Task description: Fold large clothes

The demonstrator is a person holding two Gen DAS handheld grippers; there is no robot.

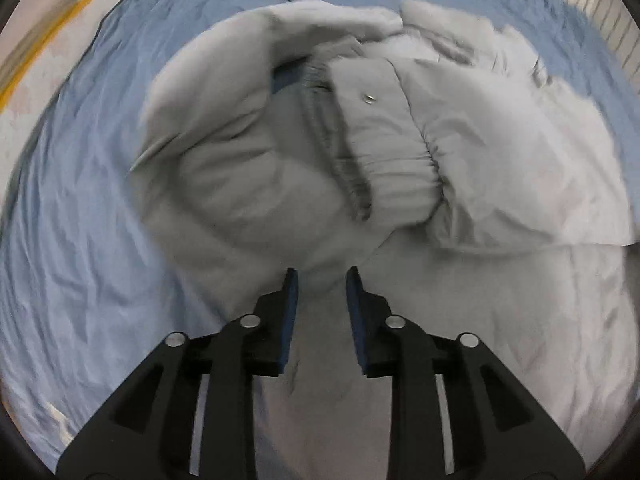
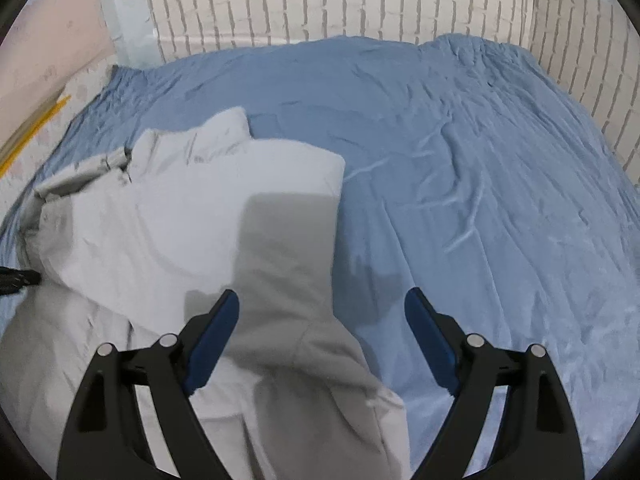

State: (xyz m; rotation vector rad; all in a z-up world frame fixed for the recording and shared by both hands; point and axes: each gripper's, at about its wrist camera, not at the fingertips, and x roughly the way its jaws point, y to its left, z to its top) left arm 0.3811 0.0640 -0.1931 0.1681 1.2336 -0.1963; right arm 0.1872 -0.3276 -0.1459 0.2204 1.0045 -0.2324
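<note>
A large pale grey padded jacket (image 1: 248, 168) lies on a blue bedsheet (image 1: 80, 200). In the left wrist view its elastic cuff (image 1: 400, 184) with a metal snap (image 1: 368, 99) rests folded across the body. My left gripper (image 1: 322, 276) hovers just above the jacket fabric, jaws partly open with a narrow gap, holding nothing. In the right wrist view the jacket (image 2: 168, 216) fills the left half, a sleeve (image 2: 288, 248) folded over it. My right gripper (image 2: 322, 304) is wide open above the sleeve's right edge, empty.
The blue bedsheet (image 2: 460, 160) spreads wide to the right of the jacket. A white brick wall (image 2: 340, 0) stands behind the bed. A pale floor with a yellow stripe (image 2: 36, 128) lies past the bed's left edge. A dark object (image 2: 16, 278) shows at the far left.
</note>
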